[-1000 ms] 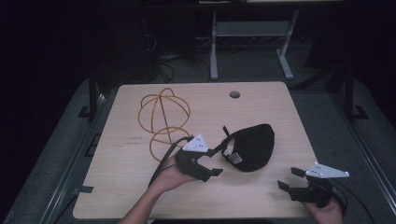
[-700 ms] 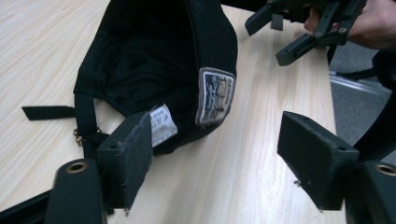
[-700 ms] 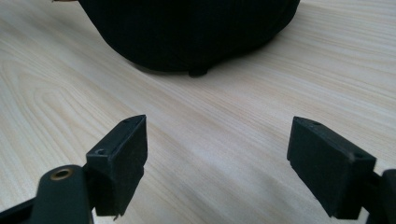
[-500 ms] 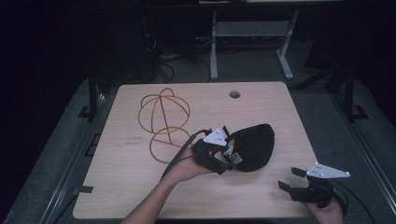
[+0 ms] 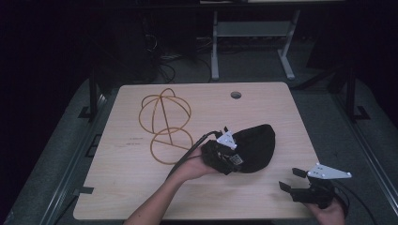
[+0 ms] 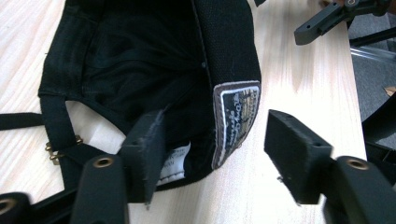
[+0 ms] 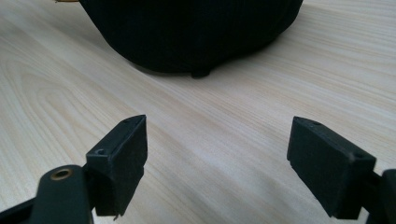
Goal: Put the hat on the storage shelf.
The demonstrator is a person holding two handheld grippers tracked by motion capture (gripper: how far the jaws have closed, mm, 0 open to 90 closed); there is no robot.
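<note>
Black jaws of the right gripper (image 5: 292,180) stand wide apart near the table's front right edge, held low over the pale wooden tabletop (image 5: 131,187) with nothing between them; in the right gripper view they frame bare wood, with the rounded crown of the black cap (image 7: 196,32) resting on the table beyond them. Further in, about mid-table and right of centre, the left gripper (image 5: 224,157) sits right at the cap's (image 5: 256,147) near-left edge, the person's left hand (image 5: 192,164) wrapped around it. In the left gripper view its jaws are spread, one jaw's pad inside the open underside of the cap against the inner band, the other outside on the table; between them lies the rim with a sewn brand label (image 6: 235,122), not pinched. The cap's strap with a brass buckle (image 6: 56,151) lies on the wood beside it. Beyond, toward the left rear, lies a brass-coloured wire frame (image 5: 165,123) of loops, well apart from the cap. A round cable hole (image 5: 235,95) sits near the far edge.
</note>
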